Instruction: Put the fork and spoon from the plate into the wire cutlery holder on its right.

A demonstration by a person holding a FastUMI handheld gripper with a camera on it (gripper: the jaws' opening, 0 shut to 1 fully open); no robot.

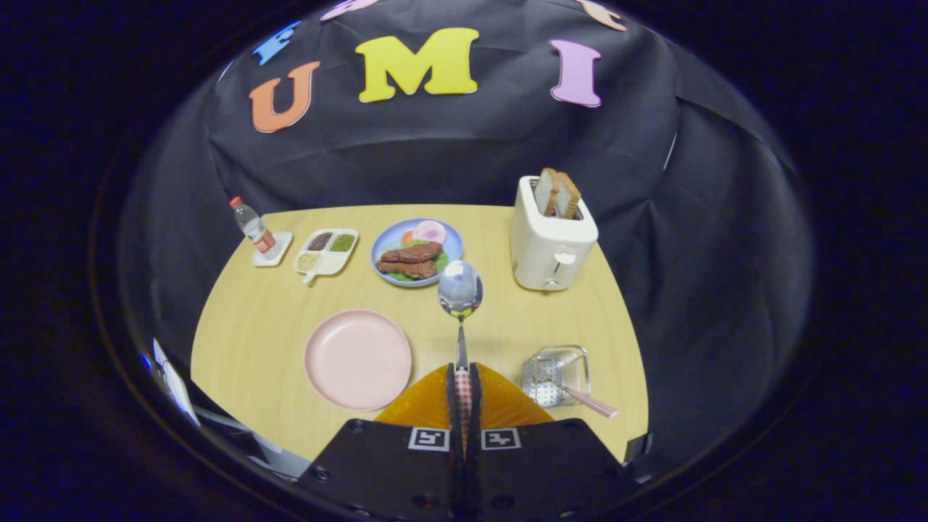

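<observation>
My gripper (pixel 463 371) is shut on the checked handle of the spoon (pixel 460 291), high above the table. The spoon's shiny bowl points forward, beyond the fingertips. Below and to the left lies the pink plate (pixel 357 359) with nothing on it. To the right of the fingers stands the wire cutlery holder (pixel 555 374). The fork (pixel 589 403) leans in it, its checked handle sticking out over the holder's near right side.
At the back of the wooden table (pixel 254 333) stand a white toaster (pixel 552 243) with bread, a blue plate of food (pixel 417 252), a divided white dish (pixel 326 251) and a small bottle (pixel 254 228) on a coaster. Black cloth walls surround the table.
</observation>
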